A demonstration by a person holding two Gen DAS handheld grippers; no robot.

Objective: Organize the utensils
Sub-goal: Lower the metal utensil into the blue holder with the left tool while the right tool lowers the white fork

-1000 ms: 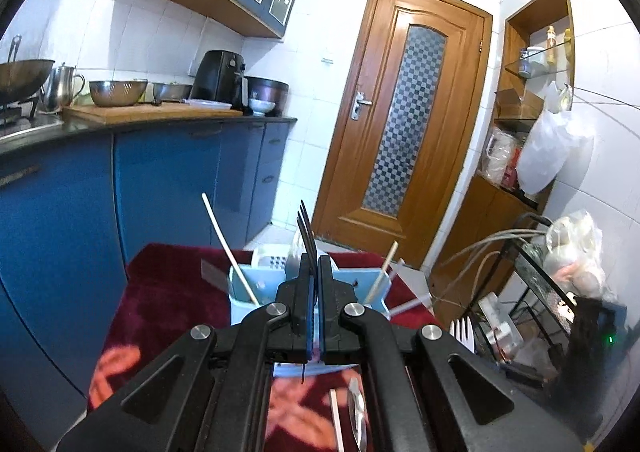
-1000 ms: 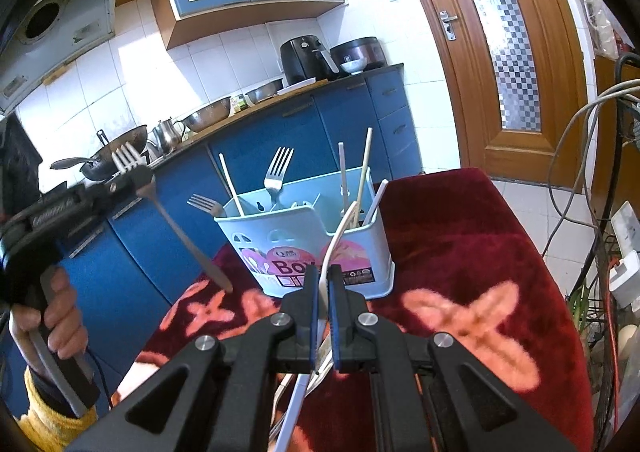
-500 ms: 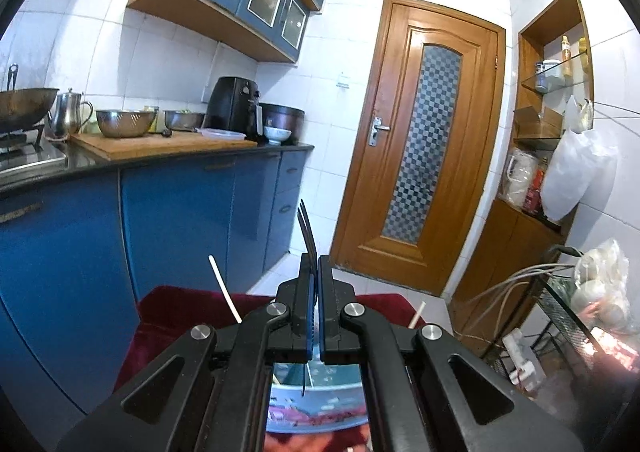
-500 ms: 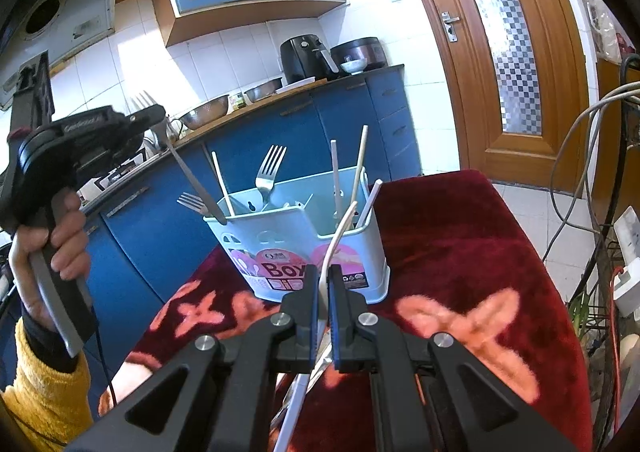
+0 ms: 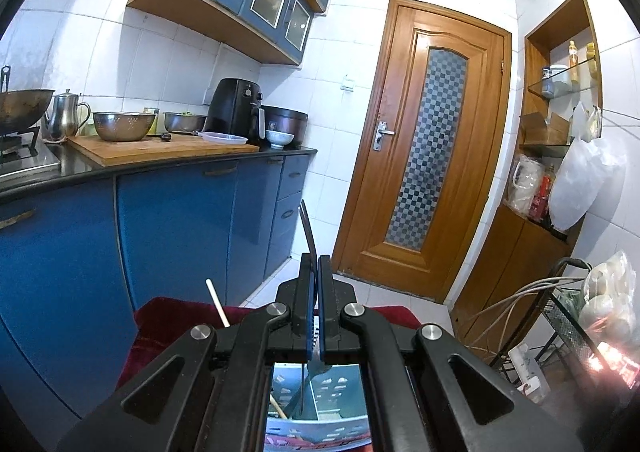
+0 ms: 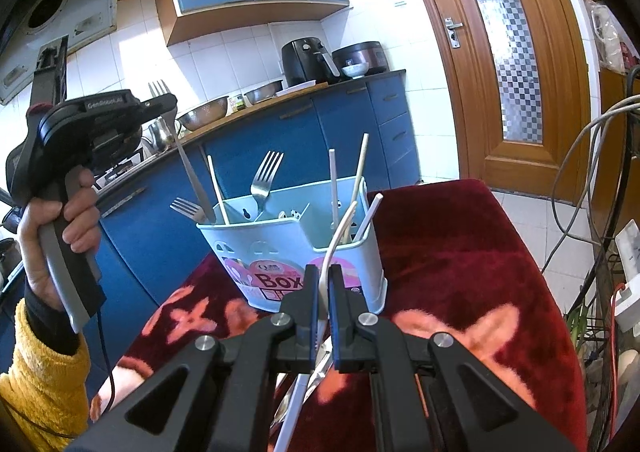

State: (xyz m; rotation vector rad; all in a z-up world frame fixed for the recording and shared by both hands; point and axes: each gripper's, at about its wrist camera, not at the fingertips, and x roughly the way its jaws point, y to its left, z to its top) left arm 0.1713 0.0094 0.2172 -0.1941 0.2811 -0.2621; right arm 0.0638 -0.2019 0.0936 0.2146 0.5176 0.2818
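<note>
A pale blue utensil caddy (image 6: 280,252) stands on a red cloth (image 6: 460,252) and holds forks and white sticks. My left gripper (image 5: 315,268) is shut on a metal fork (image 5: 307,228); in the right wrist view this gripper (image 6: 166,101) holds the fork (image 6: 192,175) tines up, its handle end dipping into the caddy's left compartment. The caddy shows under the left gripper (image 5: 320,400). My right gripper (image 6: 323,280) is shut on a white plastic utensil (image 6: 340,228), just in front of the caddy.
A blue kitchen counter (image 5: 168,155) with bowls, kettle and air fryer runs along the left. A wooden door (image 5: 428,155) stands behind. Cables and a wire rack (image 5: 560,312) are at the right. More utensils lie on the cloth under the right gripper (image 6: 320,372).
My left gripper has moved over the caddy and turned the fork more upright, its handle end now entering the left compartment. The right gripper has barely moved.
</note>
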